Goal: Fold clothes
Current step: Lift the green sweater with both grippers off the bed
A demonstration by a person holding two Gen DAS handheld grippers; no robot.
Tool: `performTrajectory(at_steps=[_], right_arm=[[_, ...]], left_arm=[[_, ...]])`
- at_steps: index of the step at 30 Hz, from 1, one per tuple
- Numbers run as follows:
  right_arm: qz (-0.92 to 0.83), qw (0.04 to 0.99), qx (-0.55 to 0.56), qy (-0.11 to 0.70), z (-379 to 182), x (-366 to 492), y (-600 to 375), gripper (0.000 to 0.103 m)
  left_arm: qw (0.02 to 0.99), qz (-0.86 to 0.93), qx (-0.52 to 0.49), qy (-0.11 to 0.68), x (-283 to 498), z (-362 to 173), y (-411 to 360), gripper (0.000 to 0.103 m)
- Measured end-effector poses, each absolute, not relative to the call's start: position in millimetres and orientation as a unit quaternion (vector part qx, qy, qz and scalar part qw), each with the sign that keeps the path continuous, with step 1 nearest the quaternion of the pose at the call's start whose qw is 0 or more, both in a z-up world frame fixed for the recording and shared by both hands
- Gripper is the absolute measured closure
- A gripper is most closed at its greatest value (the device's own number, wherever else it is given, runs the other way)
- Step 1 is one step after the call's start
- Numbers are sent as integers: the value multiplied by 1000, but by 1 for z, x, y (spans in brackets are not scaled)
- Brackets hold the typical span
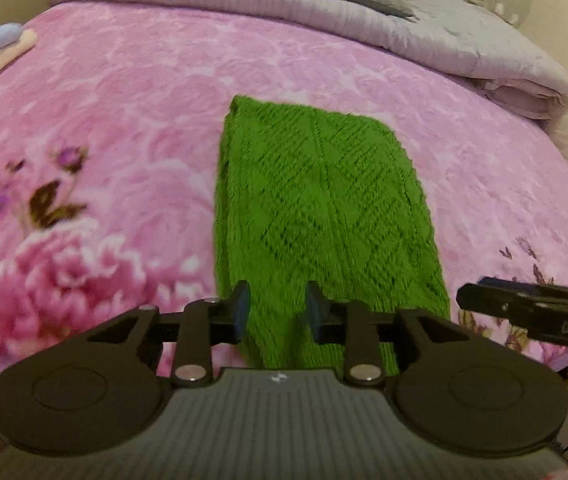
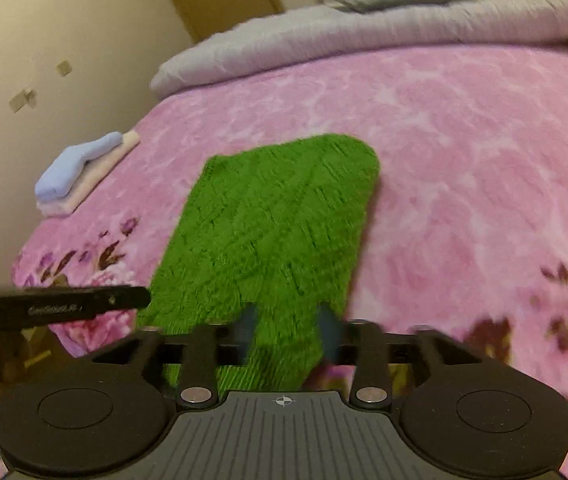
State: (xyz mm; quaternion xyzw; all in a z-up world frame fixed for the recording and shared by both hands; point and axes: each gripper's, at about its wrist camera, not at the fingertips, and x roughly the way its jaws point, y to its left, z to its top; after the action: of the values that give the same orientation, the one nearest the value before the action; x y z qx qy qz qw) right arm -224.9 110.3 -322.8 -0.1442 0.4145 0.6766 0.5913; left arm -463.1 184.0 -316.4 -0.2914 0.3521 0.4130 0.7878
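Both jaws standing apart, the left hand-held gripper (image 1: 277, 309) and right hand-held gripper (image 2: 287, 330) are hovering, released, over the green knit garment's (image 1: 316, 208) near end on the bed (image 1: 124, 120).

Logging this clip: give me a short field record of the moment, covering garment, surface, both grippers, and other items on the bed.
garment: green knit piece, lying flat as a long folded strip
surface: pink floral blanket
left gripper: open, fingers astride the garment's near end
right gripper: open, over the same near end, beside the left
folded stack: blue piece on pale ones, at the bed's left edge
grey quilt: folded along the far side
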Motion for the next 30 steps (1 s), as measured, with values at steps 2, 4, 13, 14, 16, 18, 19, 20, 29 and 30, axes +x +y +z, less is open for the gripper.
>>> performTrajectory(at_steps=[2, 4, 13, 14, 16, 18, 19, 20, 29, 30], right_arm=[[672, 594, -145, 418, -321, -228, 104, 46], [669, 594, -149, 420, -321, -232, 97, 46], [664, 600, -159, 417, -318, -243, 79, 46], [663, 602, -159, 416, -317, -244, 78, 46], [661, 605, -158, 415, -316, -244, 75, 46], [660, 607, -156, 415, -315, -243, 73, 46], [660, 607, -156, 415, -315, -243, 72, 46], [660, 607, -155, 415, -314, -243, 72, 46], [654, 605, -157, 425, -321, -240, 73, 46], [652, 604, -152, 432, -324, -238, 73, 46]], left_arm=[[782, 420, -289, 358, -466, -312, 175, 76], [780, 422, -283, 364, -466, -311, 167, 76], [788, 409, -273, 370, -462, -307, 145, 73], [789, 407, -272, 371, -462, -307, 143, 73], [791, 404, -270, 372, -461, -306, 138, 72], [792, 403, -268, 371, -461, -305, 137, 71], [792, 403, -268, 371, -461, -304, 136, 71], [793, 403, -267, 371, -460, -304, 136, 71], [812, 356, -359, 291, -491, -300, 160, 69], [807, 351, -394, 267, -502, -304, 171, 66]])
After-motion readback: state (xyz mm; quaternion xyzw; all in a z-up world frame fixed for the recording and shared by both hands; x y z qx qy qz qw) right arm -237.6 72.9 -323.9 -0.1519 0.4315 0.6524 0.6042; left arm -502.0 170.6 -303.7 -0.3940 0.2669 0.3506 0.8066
